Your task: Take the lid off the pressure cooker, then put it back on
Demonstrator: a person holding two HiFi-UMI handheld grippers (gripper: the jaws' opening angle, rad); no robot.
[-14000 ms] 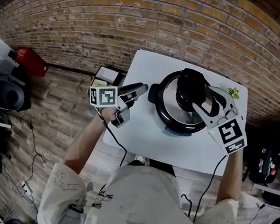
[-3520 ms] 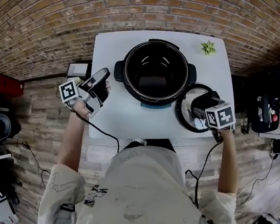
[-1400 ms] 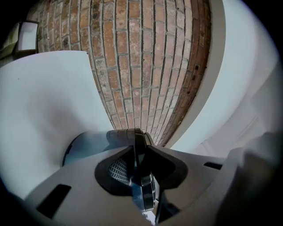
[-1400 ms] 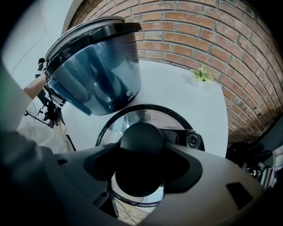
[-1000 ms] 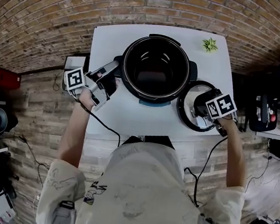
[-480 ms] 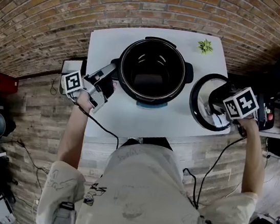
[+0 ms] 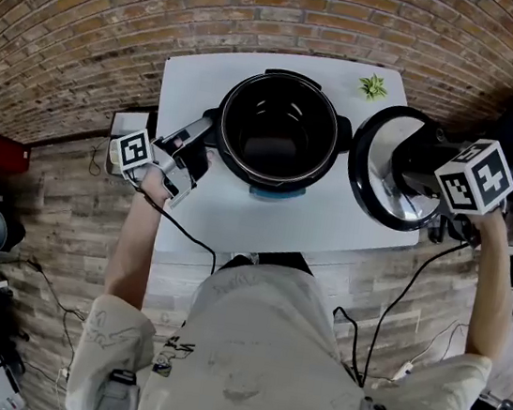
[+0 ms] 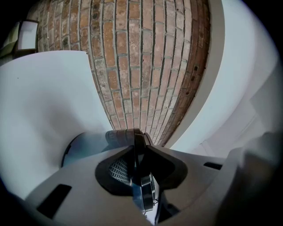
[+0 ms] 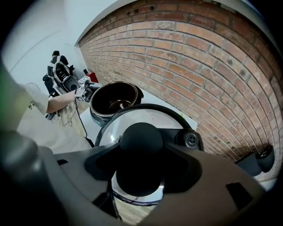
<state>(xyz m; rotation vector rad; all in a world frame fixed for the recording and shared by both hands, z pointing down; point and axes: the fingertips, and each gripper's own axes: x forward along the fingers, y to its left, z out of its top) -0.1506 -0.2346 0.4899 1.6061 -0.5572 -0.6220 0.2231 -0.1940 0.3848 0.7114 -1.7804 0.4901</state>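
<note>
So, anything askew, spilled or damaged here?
Nothing stands out. The right gripper holds the lid by its knob, tilted, in the air at the right edge of the table; the left gripper grips the handle of the open cooker. No spill.

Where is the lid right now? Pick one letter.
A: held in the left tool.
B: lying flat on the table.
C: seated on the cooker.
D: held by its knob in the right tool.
D: the right tool grips the lid by its black knob, and the lid hangs beside the open cooker.
</note>
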